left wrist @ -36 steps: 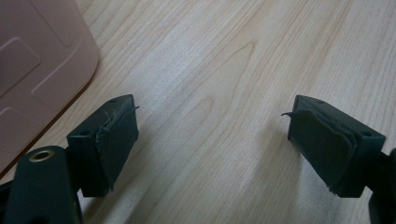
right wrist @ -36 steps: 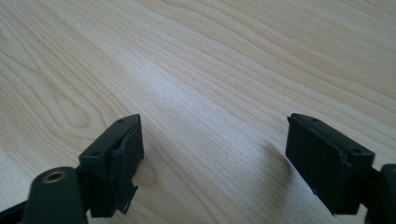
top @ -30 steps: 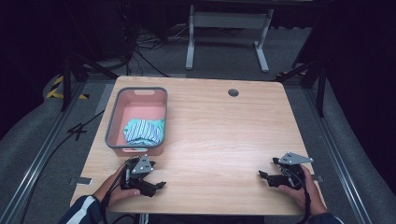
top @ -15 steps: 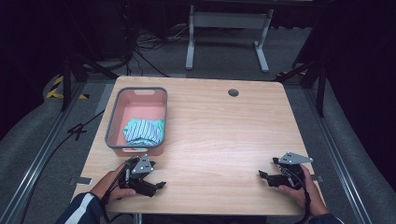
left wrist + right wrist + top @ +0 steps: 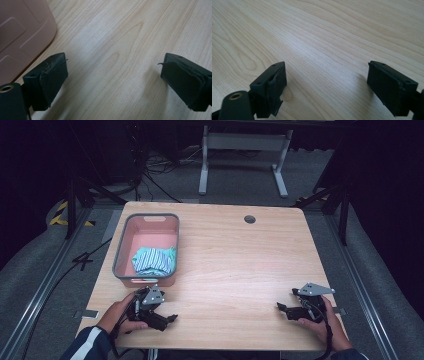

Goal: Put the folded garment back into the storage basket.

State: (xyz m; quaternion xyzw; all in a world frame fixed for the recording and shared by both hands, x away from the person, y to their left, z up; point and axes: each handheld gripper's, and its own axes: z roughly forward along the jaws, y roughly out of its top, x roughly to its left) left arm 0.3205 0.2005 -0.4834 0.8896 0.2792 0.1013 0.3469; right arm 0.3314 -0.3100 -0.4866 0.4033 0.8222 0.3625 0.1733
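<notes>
High view: nearest us, two hands come in over the near edge of the desk [image 5: 235, 270], each holding one set of tongs. The left tongs [image 5: 167, 318] rest on the pale wood just in front of the tub, the right tongs [image 5: 284, 307] near the right corner, well apart from the left. In the left gripper view we see the left tongs [image 5: 112, 82] with jaws spread wide over bare wood, a corner of the tub [image 5: 22, 32] beside them. In the right gripper view the right tongs [image 5: 327, 87] are likewise wide apart with nothing between.

Farther on we count one pink tub [image 5: 122, 255] with a grey rim, its long side running away from us, holding one striped cloth [image 5: 154, 260] bunched at its near end. Beyond are a round hole [image 5: 249, 219], grey carpet [image 5: 45, 265], cables [image 5: 155, 170] and a metal stand [image 5: 245, 145].
</notes>
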